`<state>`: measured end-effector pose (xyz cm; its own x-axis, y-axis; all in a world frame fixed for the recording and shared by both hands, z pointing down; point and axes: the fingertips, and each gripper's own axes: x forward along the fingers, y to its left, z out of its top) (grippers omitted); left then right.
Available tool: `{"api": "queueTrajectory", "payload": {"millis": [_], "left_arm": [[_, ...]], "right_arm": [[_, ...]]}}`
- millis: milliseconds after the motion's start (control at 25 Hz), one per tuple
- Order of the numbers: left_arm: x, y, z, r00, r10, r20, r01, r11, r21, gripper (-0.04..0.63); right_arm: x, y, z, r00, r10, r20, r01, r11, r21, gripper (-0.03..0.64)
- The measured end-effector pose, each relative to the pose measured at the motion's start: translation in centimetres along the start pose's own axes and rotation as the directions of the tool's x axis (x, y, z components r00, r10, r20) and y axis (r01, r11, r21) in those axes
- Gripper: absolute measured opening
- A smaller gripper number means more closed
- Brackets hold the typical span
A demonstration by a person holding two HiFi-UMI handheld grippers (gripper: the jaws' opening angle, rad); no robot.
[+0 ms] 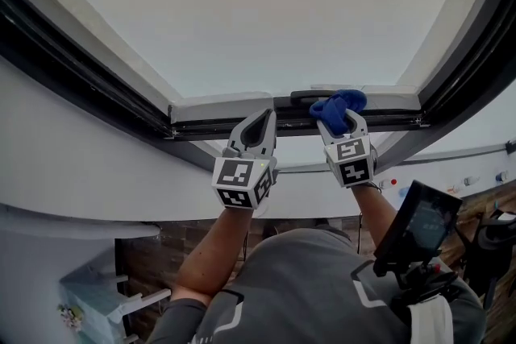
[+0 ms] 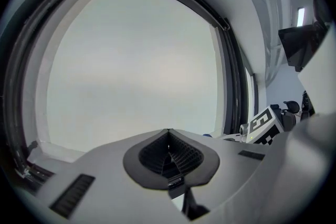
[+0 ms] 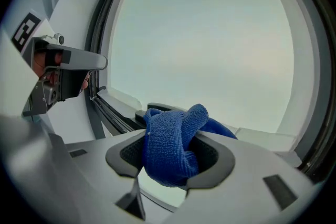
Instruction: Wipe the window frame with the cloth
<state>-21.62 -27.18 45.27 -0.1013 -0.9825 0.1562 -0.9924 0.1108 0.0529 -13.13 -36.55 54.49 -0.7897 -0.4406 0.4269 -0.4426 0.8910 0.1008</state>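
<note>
A blue cloth is bunched between the jaws of my right gripper, which is shut on it. The cloth rests against the window frame's bottom rail, beside a dark handle. My left gripper is shut with nothing between its ribbed pads; its tip is at the same rail, left of the cloth. The pale glass pane fills the frame above. In the left gripper view the right gripper's marker cube shows at the right.
Dark frame sides run up on the left and on the right. A white wall lies below the window. A black device is strapped at the person's right side. A white rack stands low on the left.
</note>
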Motion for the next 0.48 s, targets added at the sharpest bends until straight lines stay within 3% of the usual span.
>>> {"api": "queueTrajectory", "payload": {"millis": [360,480], "left_arm": [[-3.7,2.5,0.2,0.997,0.069,0.018,-0.068,0.997,-0.022,0.008],[-4.8,3.3,0.1,0.997,0.079,0.023,-0.077,0.996,-0.054,0.008]], "right_arm": [[0.9,2.4,1.3,0.998,0.062,0.028,-0.062,0.998,0.018,0.212],[0.5,2.5,1.7,0.998,0.046,0.035,-0.047,0.998,0.032,0.212]]}}
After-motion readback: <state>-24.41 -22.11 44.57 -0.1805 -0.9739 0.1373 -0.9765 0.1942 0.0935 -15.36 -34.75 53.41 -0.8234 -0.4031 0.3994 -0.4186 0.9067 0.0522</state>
